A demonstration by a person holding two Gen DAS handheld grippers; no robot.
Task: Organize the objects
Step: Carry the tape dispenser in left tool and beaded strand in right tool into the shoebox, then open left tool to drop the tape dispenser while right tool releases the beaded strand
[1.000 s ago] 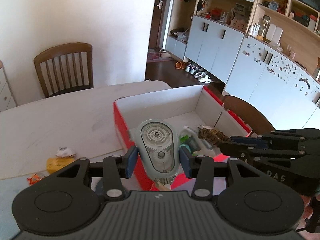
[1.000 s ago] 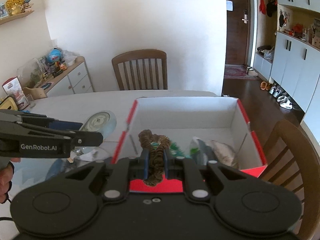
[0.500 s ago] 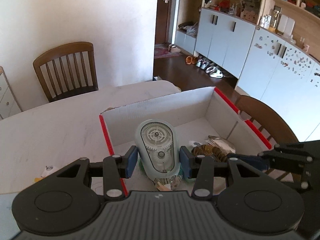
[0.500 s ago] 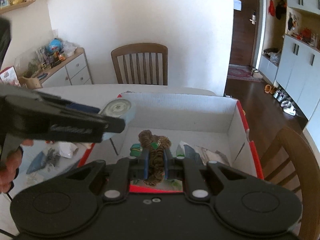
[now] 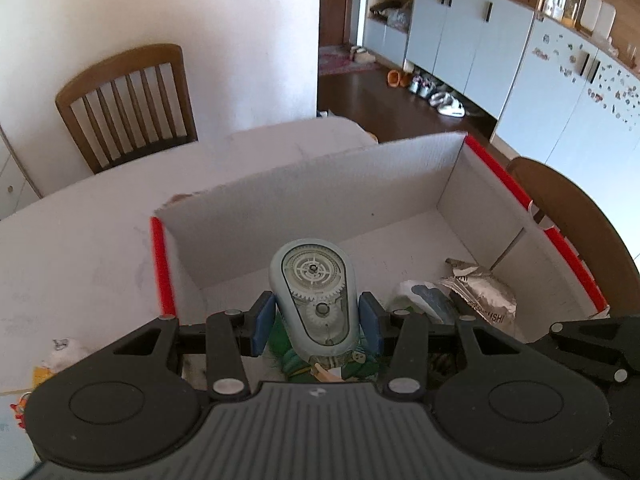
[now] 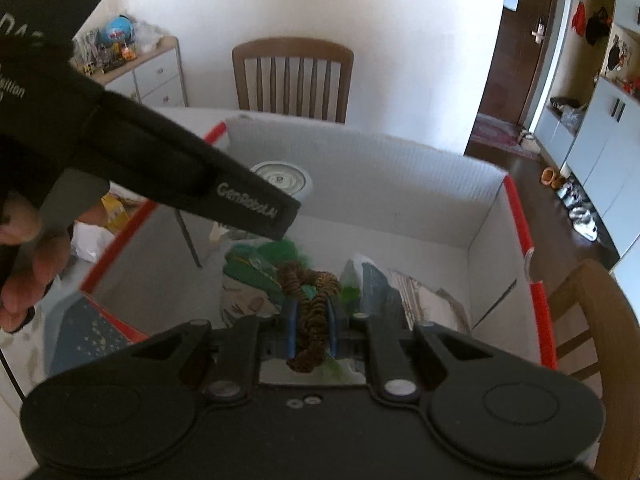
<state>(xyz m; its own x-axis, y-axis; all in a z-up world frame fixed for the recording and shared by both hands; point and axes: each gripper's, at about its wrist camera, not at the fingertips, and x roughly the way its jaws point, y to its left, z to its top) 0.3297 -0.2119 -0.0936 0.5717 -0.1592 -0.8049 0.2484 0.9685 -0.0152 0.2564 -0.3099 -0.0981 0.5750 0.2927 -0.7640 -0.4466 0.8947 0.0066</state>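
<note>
A: Starting with the biggest thing, what is there?

B: A white table (image 5: 80,240) with wooden chairs, one at its far side (image 5: 128,100) and one at the right (image 5: 576,216). On it stands an open cardboard box (image 5: 320,184), white inside with red rims.

A: And inside the box?

B: A crumpled silver foil packet (image 5: 478,294) near the right wall, a white pouch with a dark blue patch (image 5: 424,300) just beside it, and a green packet (image 6: 248,272) toward the middle of the floor.

A: What about the left gripper (image 5: 316,322)?

B: It hangs over the box, pointing steeply down, its blue pads clenched on the sides of a pale blue correction tape dispenser (image 5: 314,298) with clear gears showing. The dispenser is upright between the jaws, above the green packet.

A: And the right gripper (image 6: 313,330)?

B: Nearly closed, pinching a brown braided hair tie (image 6: 310,304) that loops up out of the narrow gap, also above the box floor beside the green packet.

A: Anything outside the box?

B: A person's hand (image 6: 24,256) holds the left gripper's handle; small yellow and white scraps (image 5: 56,354) lie on the table left of the box
</note>
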